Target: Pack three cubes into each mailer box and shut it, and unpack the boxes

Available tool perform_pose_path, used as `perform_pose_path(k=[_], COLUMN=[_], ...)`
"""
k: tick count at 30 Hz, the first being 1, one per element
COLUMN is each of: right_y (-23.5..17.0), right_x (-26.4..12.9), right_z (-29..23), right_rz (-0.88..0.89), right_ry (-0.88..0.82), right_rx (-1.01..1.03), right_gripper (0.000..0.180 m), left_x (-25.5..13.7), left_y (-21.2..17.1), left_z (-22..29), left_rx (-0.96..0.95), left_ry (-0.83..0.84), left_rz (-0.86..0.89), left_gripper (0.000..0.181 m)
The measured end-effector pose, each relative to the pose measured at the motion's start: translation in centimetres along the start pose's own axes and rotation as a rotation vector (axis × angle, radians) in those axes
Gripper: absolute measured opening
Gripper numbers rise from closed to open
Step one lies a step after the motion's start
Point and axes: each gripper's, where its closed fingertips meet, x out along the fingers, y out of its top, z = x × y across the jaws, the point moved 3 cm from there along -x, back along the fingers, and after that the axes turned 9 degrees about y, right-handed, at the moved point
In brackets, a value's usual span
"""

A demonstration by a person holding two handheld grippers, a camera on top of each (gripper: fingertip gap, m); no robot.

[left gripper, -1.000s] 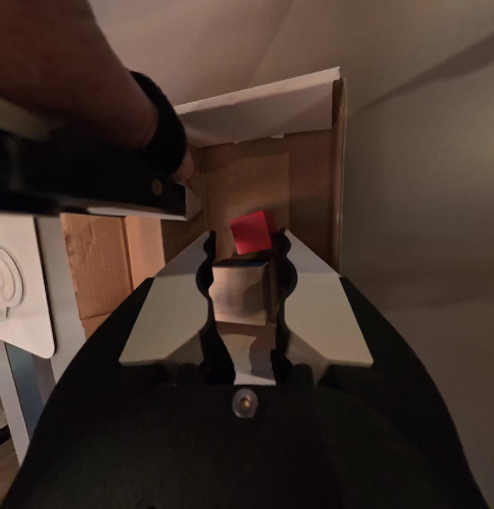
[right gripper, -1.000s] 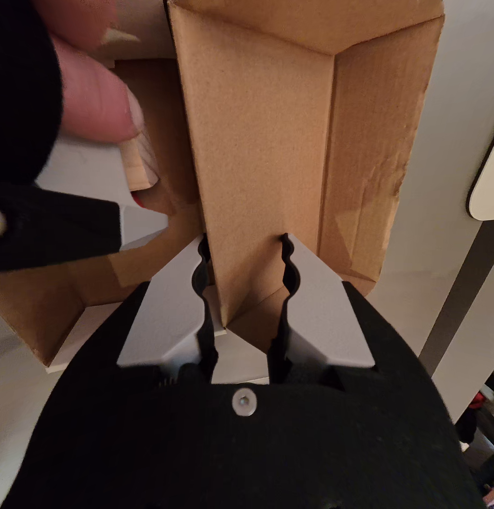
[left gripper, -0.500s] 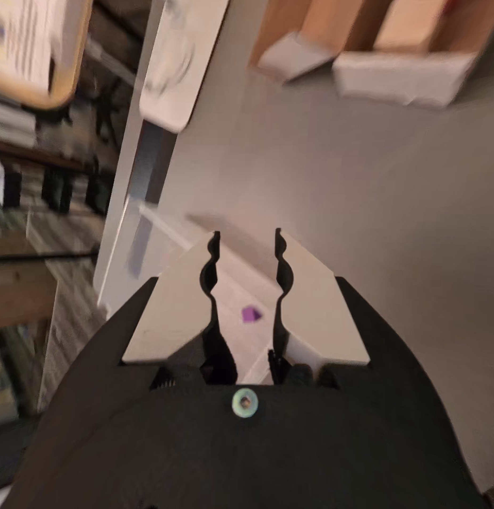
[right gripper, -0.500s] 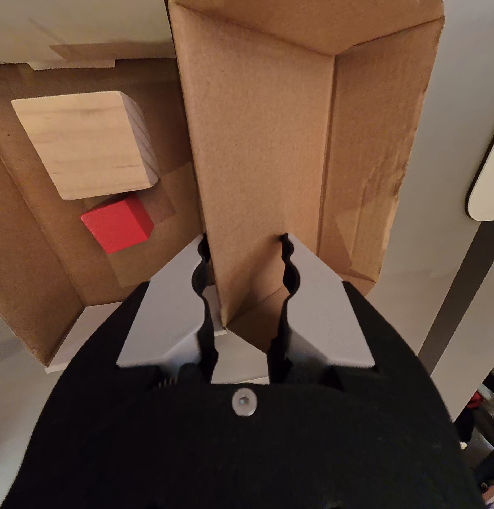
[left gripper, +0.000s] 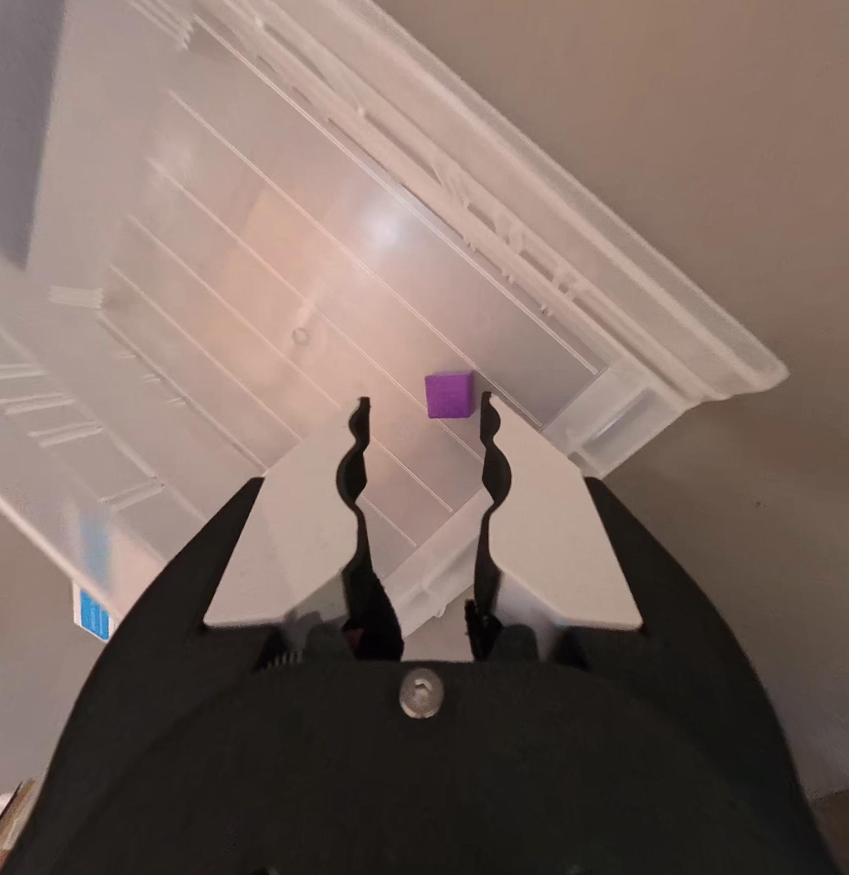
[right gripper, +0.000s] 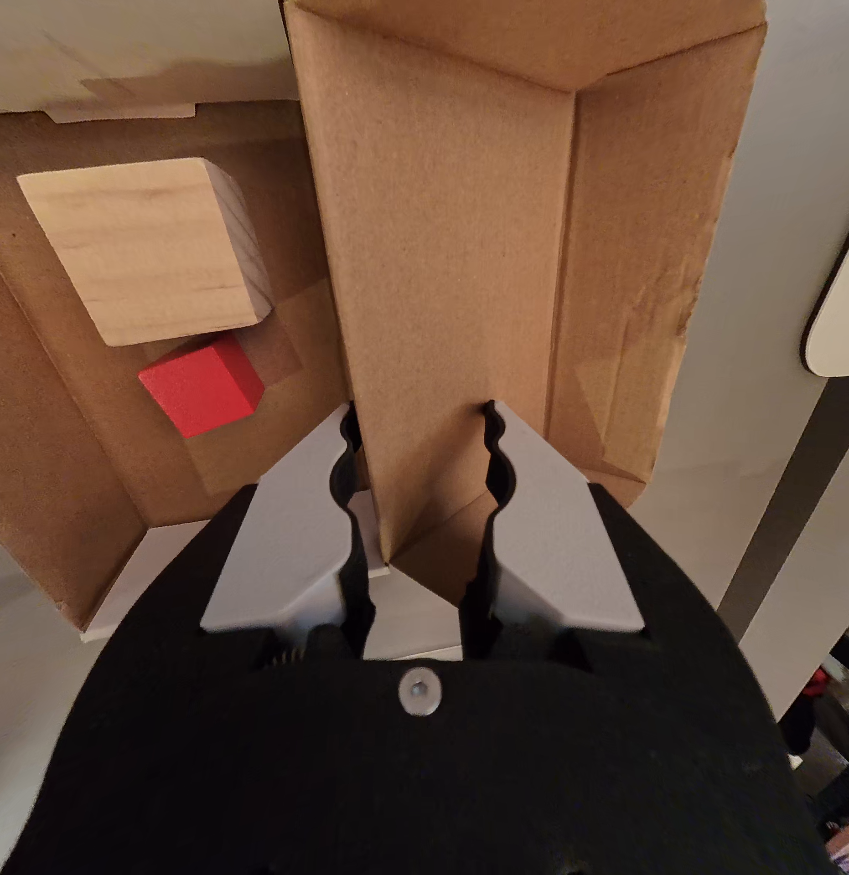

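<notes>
Large cube (right gripper: 138,246) and small cube (right gripper: 202,383) lie in the box (right gripper: 58,473), left of its upright flap (right gripper: 437,260). Another cube (left gripper: 447,394) apparently sits inside the bin (left gripper: 602,265).

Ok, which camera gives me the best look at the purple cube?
The left wrist view: the purple cube lies in the clear plastic bin, just ahead of the open left gripper. The right wrist view doesn't show it.

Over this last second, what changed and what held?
The left gripper let go of the wooden cube in the mailer box beside the red cube, then swung to the clear bin, jaws open toward the purple cube. The right gripper stayed at the box flap.
</notes>
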Motion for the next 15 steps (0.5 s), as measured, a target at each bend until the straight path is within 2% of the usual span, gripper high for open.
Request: perform_pose_path(k=[5, 7, 15], right_y=[0.0, 0.0, 0.0], right_x=[0.0, 0.0, 0.0], right_z=[0.0, 0.0, 0.0], right_rz=[0.002, 0.003, 0.003], right_ry=[0.000, 0.000, 0.000], right_rx=[0.002, 0.003, 0.003], right_gripper=[0.050, 0.050, 0.050], left_x=[1.6, 2.0, 2.2], left_y=[-0.9, -0.9, -0.6], left_z=[0.5, 0.7, 0.8], left_rx=[0.046, 0.047, 0.063], left_ry=[-0.005, -0.020, -0.037], left_rz=[-0.069, -0.072, -0.054], left_gripper=[0.031, 0.020, 0.020])
